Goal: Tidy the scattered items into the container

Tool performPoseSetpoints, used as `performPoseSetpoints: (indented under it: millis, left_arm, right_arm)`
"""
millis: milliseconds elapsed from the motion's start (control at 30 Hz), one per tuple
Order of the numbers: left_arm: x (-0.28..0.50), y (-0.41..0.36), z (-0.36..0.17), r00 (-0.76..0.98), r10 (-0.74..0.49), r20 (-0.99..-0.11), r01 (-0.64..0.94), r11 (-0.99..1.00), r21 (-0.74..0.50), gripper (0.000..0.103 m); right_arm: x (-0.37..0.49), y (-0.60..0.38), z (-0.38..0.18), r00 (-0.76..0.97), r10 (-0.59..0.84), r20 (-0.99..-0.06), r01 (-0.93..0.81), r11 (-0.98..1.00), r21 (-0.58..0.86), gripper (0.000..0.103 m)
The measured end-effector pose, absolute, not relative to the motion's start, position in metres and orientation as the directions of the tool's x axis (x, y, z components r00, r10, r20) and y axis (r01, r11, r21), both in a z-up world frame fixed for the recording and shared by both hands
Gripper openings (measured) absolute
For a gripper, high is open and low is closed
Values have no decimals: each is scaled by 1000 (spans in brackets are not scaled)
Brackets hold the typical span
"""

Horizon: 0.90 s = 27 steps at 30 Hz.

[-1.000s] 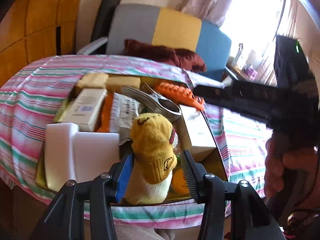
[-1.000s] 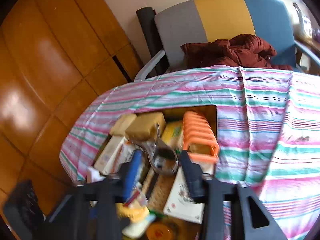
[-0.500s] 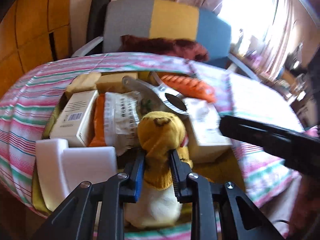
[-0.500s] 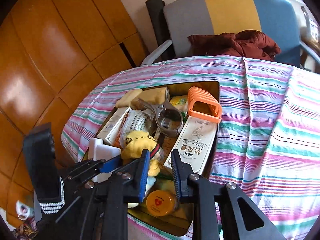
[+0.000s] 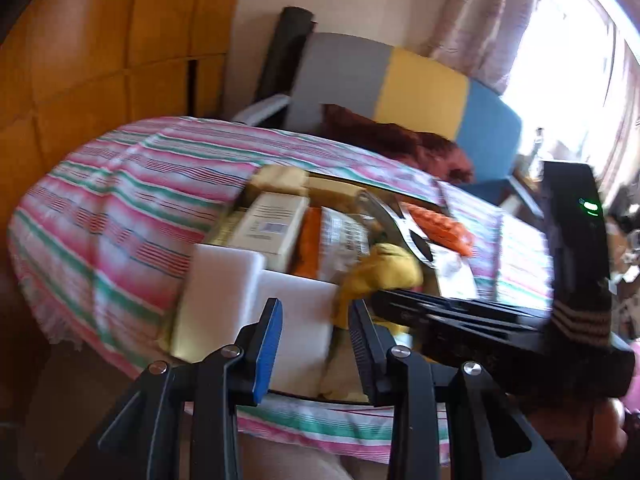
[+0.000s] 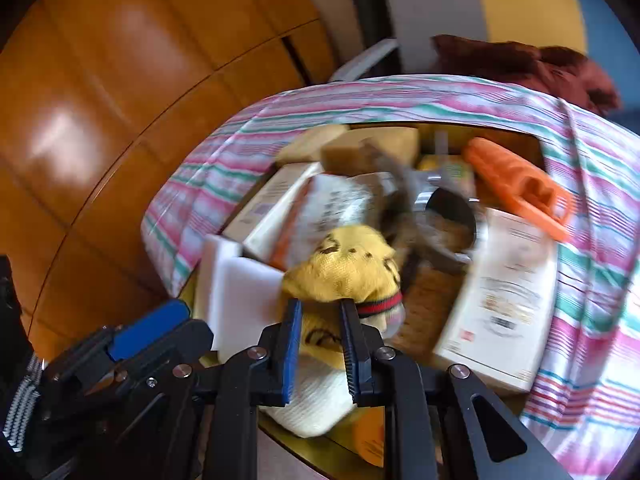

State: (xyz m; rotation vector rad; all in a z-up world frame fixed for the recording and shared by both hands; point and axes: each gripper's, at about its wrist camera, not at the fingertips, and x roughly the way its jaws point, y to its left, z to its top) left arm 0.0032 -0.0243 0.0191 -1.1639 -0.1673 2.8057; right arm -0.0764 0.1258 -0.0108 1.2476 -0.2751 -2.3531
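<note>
A shallow box (image 6: 508,133) on the striped tablecloth holds several items: white foam blocks (image 5: 224,300) (image 6: 240,300), cartons, an orange plastic piece (image 6: 520,188), a metal scoop (image 6: 448,208) and a yellow sock (image 6: 340,268) (image 5: 384,272). My right gripper (image 6: 318,344) is narrowly closed on the yellow sock at the box's near edge. My left gripper (image 5: 314,340) is open and empty, in front of the white foam blocks. It also shows in the right wrist view (image 6: 132,344), at lower left of the sock.
The striped tablecloth (image 5: 112,216) covers the table. A grey, yellow and blue chair (image 5: 400,84) with a dark red cloth (image 5: 392,140) stands behind. Wooden panels (image 6: 120,100) are on the left. A white carton (image 6: 504,304) lies at the box's right side.
My left gripper let go of the yellow sock, opened and shifted left. My right gripper moved in and closed on the sock.
</note>
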Motion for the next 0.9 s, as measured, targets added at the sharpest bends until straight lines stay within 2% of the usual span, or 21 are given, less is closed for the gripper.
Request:
performPoseSetpoints:
  millis: [100,133,167,200,233,267,300,400,600,800,900]
  left_arm:
    - [3,-21,23,-698,5,-716,26,-999,-32,34]
    - [4,-21,24,-695,-9,-719,40,-999,-27,34]
    - [5,-22,26,-693,-6,-721,48,-998,-38,34]
    - [6,-23,27,-692,6,-722,54,-997,-59,34]
    - [6,-24,29,-690,11,-723,61,-995,-73,34]
    - [6,-25,31,-686,7,-727,72,-994,-77,34]
    - [5,-26,32,-680,2,-733,79,-994,-77,34]
    - [7,-28,35,-655,-7,-756,95,-993,-73,34]
    - [14,-32,39,-605,-18,-796,121,-990,-69,34]
    - [24,-32,49,-651,-79,-755,136,-991,-14,34]
    - [26,-32,55,-670,-81,-738,125,-992,-5,35]
  right_arm:
    - [-64,136,-1,-525,-450,-723,277,-893,354,21]
    - [-58,141,2,-541,-448,-712,263,-894,362,27]
    - [-52,151,10,-573,-434,-695,232,-899,371,44]
    - [-46,157,15,-602,-416,-681,206,-906,370,57]
    - [-39,161,21,-637,-390,-665,181,-914,362,79]
    - [-31,165,28,-666,-365,-651,165,-922,349,92]
    - [-26,167,33,-687,-341,-642,153,-931,332,95]
    - [-17,168,46,-707,-299,-640,139,-947,289,103]
    - [-7,163,53,-684,-273,-676,127,-958,259,103]
    - [-11,145,64,-650,-198,-733,128,-980,152,103]
    - [-6,136,68,-667,-185,-722,143,-982,119,103]
